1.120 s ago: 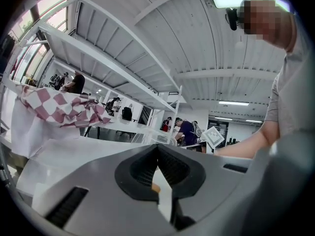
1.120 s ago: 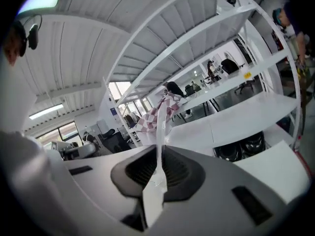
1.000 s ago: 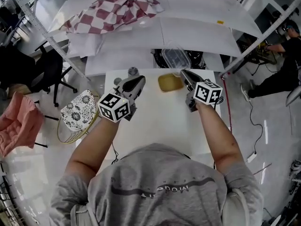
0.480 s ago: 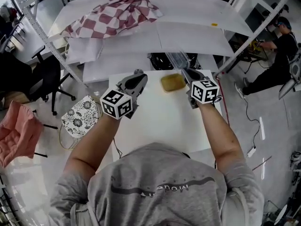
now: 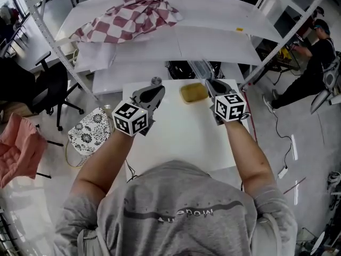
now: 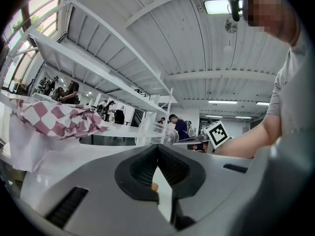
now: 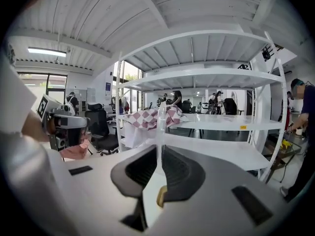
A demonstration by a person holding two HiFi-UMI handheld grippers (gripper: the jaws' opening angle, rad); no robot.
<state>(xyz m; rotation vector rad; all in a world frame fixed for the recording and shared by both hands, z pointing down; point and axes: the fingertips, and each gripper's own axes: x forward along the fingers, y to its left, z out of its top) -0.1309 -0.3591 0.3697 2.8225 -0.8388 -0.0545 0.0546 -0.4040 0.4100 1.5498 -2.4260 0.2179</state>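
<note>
While both grippers hang over the white table (image 5: pixel 176 137), only one carries anything. Two grippers, one per hand.

Right gripper (image 5: pixel 210 82): jaws clenched on the edge of one clear plastic box (image 5: pixel 201 67). The box is in the air and sticks out past the far table edge. In the right gripper view it shows as a thin clear strip rising straight up from between the pads.

Left gripper (image 5: pixel 155 91): jaws closed together at the tips with nothing between them, held above the far left part of the table.

One yellow sponge (image 5: pixel 193 92) lies flat on the table between the two grippers, nearer the right one, touching neither. One small grey round thing (image 5: pixel 155 81) sits at the far table edge just beyond the left gripper's tips; too small to tell what it is.

One red-and-white checked cloth (image 5: pixel 128 16) is bunched on the white shelf (image 5: pixel 224 41) behind the table, well apart from both grippers.

On the floor to the left: one flower-print basket (image 5: pixel 88 136), one pink cloth (image 5: pixel 18 151), one black chair (image 5: pixel 26 84). One other person (image 5: pixel 314 47) is at the far right.
</note>
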